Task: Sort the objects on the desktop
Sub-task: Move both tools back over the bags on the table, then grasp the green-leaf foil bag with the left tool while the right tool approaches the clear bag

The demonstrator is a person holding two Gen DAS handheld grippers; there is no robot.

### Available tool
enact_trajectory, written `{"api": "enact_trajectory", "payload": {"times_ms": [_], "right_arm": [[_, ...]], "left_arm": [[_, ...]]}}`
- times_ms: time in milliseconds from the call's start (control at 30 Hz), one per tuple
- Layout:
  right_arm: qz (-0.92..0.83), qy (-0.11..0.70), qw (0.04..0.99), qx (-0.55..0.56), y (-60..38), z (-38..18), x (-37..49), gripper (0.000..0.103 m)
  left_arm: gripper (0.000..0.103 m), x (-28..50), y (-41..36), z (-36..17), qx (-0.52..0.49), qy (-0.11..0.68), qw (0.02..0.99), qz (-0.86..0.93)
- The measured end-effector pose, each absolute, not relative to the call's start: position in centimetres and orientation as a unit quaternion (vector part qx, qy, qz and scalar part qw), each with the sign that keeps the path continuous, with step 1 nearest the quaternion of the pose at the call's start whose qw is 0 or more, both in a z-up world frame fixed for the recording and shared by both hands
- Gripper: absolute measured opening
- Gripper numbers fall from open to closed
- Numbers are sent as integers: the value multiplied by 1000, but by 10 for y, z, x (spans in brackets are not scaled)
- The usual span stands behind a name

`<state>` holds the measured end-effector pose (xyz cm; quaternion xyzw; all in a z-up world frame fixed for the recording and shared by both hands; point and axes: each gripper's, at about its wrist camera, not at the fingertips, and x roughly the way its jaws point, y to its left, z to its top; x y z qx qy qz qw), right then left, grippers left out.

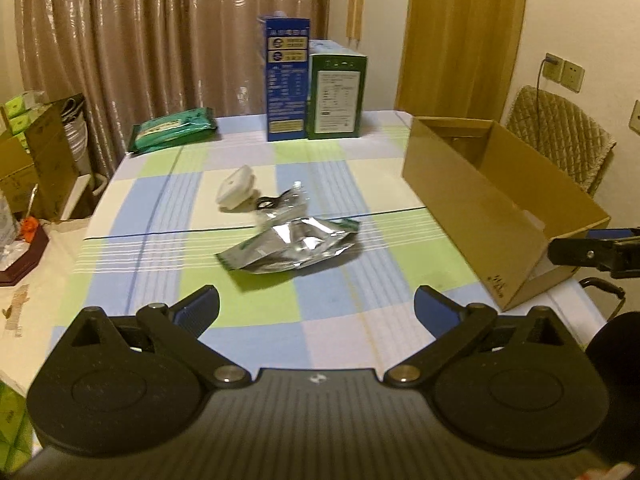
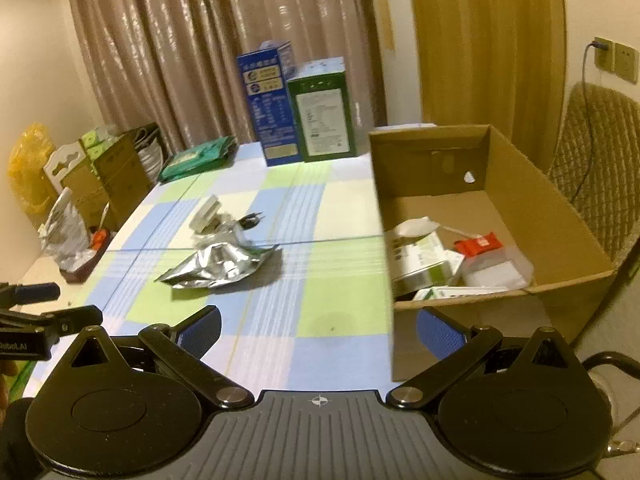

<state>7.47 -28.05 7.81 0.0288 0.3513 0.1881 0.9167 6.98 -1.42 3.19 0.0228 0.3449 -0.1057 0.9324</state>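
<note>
A checked table (image 1: 340, 168) holds a foil pouch (image 1: 292, 250) beside a cardboard box (image 2: 552, 216); the left gripper (image 1: 316, 312) and right gripper (image 2: 318, 330) both hang spread wide, empty.

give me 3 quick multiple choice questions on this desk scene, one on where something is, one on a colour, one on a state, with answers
1. Where does the crumpled foil pouch lie?
A. inside the cardboard box
B. on the checked tablecloth
C. on the chair

2. What colour is the taller carton at the table's far edge?
A. blue
B. red
C. yellow

3. How is the left gripper?
A. shut on the pouch
B. shut on nothing
C. open, holding nothing

Answers:
1 B: it rests on the tablecloth, left of the cardboard box.
2 A: its faces are blue, beside a green carton.
3 C: its fingers stand wide apart with only cloth between.
</note>
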Motion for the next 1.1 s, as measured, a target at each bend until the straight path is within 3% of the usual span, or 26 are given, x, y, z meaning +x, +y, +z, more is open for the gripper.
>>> {"api": "enact_trajectory", "payload": {"times_ms": [700,1100], "right_arm": [[264,325,905,-68,-224,88,94,101],[340,335,858,-191,-179,68,150,101]], "left_arm": [[102,97,17,20,101,356,914,-168],[102,150,-1,-7,254,357,861,-259]]}}
